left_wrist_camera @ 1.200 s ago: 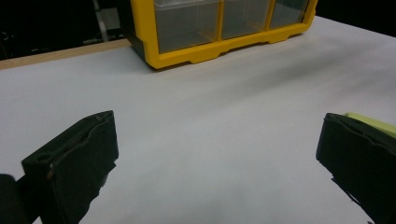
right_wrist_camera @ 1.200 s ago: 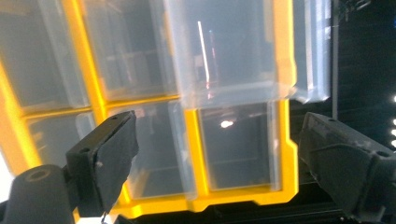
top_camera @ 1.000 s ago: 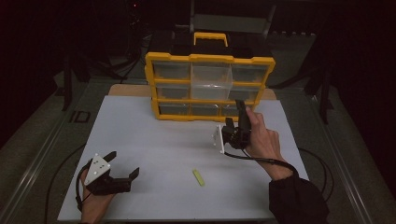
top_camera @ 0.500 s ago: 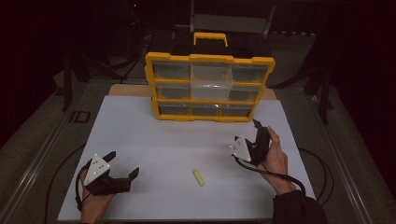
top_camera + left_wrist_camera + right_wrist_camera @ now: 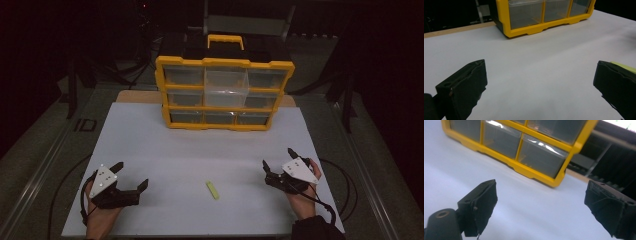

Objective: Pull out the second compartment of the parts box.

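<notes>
Two grippers, both with jaws spread wide and holding nothing. Left gripper (image 5: pixel 131 176): rests low on the white sheet (image 5: pixel 165 150) at the near left, jaws pointing toward the middle. Right gripper (image 5: pixel 279 159): at the near right, jaws pointing toward the organizer (image 5: pixel 225 92).

One yellow-green stick (image 5: pixel 212 190) (small, flat): lies loose on the sheet near the front edge, between the grippers, touching neither; in the left gripper view it peeks out just behind the right-hand jaw.

One organizer, yellow frame, clear drawers: stands at the far end of the sheet, well apart from the stick; all drawers look closed.

Risks, as judged: the stick lies flat and thin, so jaws closing too high would likely slide over it or flick it off the front edge; a skewed approach could pinch one end and let it pivot out.
</notes>
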